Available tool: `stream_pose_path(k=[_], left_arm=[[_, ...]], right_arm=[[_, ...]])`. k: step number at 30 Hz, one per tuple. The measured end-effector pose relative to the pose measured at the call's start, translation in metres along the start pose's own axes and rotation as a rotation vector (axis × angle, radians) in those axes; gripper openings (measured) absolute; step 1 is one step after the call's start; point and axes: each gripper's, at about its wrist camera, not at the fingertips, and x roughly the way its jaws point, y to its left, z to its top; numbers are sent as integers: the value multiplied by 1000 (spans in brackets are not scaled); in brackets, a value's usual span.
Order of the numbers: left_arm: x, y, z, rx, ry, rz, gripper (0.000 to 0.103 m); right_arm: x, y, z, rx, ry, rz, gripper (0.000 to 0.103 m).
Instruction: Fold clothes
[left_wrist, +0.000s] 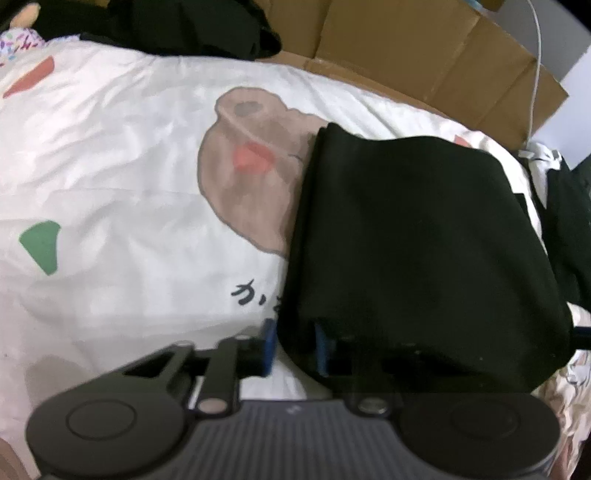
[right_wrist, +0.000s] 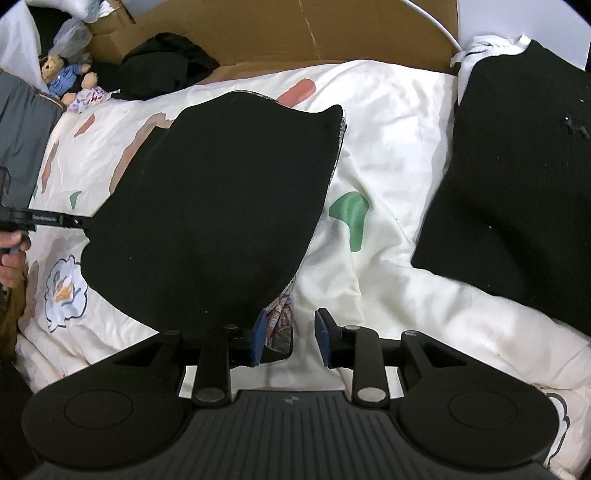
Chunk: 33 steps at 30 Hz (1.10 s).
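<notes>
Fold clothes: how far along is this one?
Done: one folded black garment lies aside on the bed. In hand: the second black garment, folded, its corner between the jaws of the open right gripper. Remaining: the black heap by the cardboard.

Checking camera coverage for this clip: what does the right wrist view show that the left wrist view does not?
Only the right wrist view shows a teddy bear, a second folded black piece at right, a green patch beside the garment, and the right gripper with its pads apart beside a patterned fabric edge.
Only the left wrist view shows the brown cartoon print and black lettering.
Both show the black garment, the white printed duvet, cardboard and the left gripper.
</notes>
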Motion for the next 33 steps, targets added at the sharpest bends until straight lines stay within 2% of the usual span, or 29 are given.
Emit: stream_pose_path(k=[2,6,8,13,15,16,19,20,24,27,31,33], left_arm=[[2,-1,0,15,-1,2,10],[4,1,-1,22,-4,-4,9],[4,1,-1,26,-7,-5,9],[2,1,-3,42,-11,-8,8],[2,3,-3,41,-17,1,3],[1,7,-4,32,-21,16,0],[2,21,-6,1,-9,74,0],[1,25,-7,-17,-10,71,0],[-9,38,-8,-71,-17,58,0],[-19,37,-5,-68,-19,56,5],[-32,35,-4,-138,-31,11,9],[-34,31,-5,-155,-26,-3,14]], right_arm=[[-5,-2,4,5,-13,-1,33],[-16,-8,12,44,-53,16,35],[-14,-5,13,39,-45,36,41],[3,10,9,3,8,29,40],[12,13,7,-1,29,-8,40],[16,14,6,0,42,-29,37],[23,10,3,16,52,-39,9],[24,9,2,22,51,-47,6],[24,8,-2,36,45,-83,7],[15,5,-4,76,23,-76,9],[5,2,-8,116,-4,-61,14],[1,-2,-12,153,-21,-41,18]])
